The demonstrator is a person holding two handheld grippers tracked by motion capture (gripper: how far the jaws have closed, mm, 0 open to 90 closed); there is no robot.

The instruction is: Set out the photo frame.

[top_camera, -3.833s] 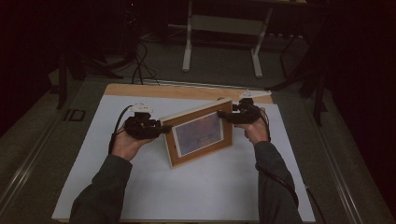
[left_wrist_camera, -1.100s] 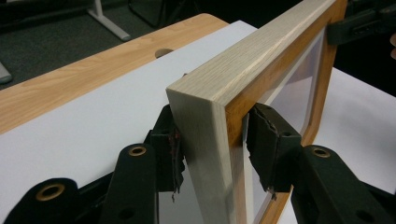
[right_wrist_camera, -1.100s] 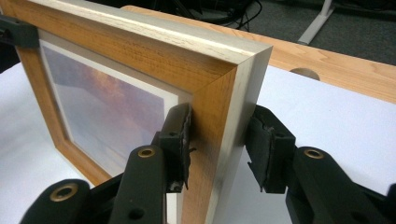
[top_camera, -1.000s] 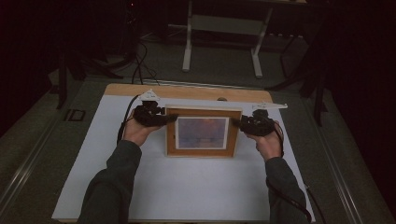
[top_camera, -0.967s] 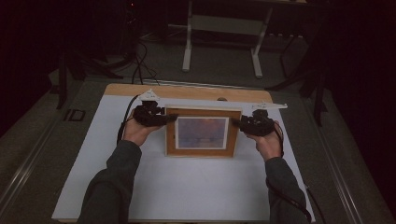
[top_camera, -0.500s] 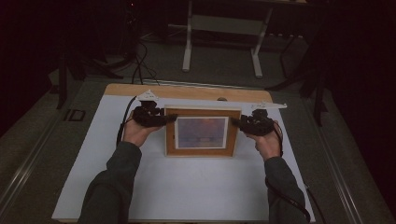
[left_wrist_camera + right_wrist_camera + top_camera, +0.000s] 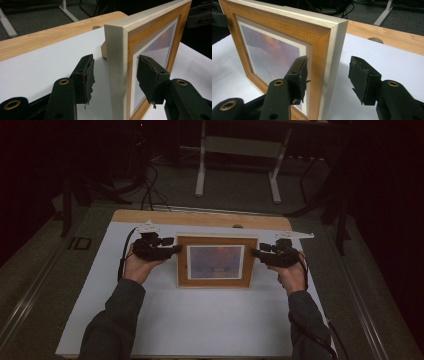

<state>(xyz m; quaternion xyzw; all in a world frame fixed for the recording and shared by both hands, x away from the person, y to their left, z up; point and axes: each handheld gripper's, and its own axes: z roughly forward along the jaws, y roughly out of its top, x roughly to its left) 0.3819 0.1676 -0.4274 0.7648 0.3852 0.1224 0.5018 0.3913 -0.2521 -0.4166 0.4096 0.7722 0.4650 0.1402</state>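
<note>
The picture frame stands upright near the middle of the white surface, its face turned toward me, one frame and no more. It has a light outer edge, an orange-brown wooden border, a pale mat and a print in soft purple and orange tones. I can read no writing, brand or label on it; the print is too blurred for that.

I hold two claws, one in each hand. My left claw sits at the frame's left edge, my right claw at its right edge. In the left gripper view my left claw straddles the frame's side rail, with one pad behind the frame and one in front of the glass, and I see a gap on both sides, so the pads do not press. In the right gripper view my right claw straddles the other side rail the same way; the front pad lies very close to the wood, the back pad well clear. Both claws have just been opening, with the frame between their jaws, and both stand wide now, holding nothing.

Behind the white surface runs one wooden board edge with one small round notch.
</note>
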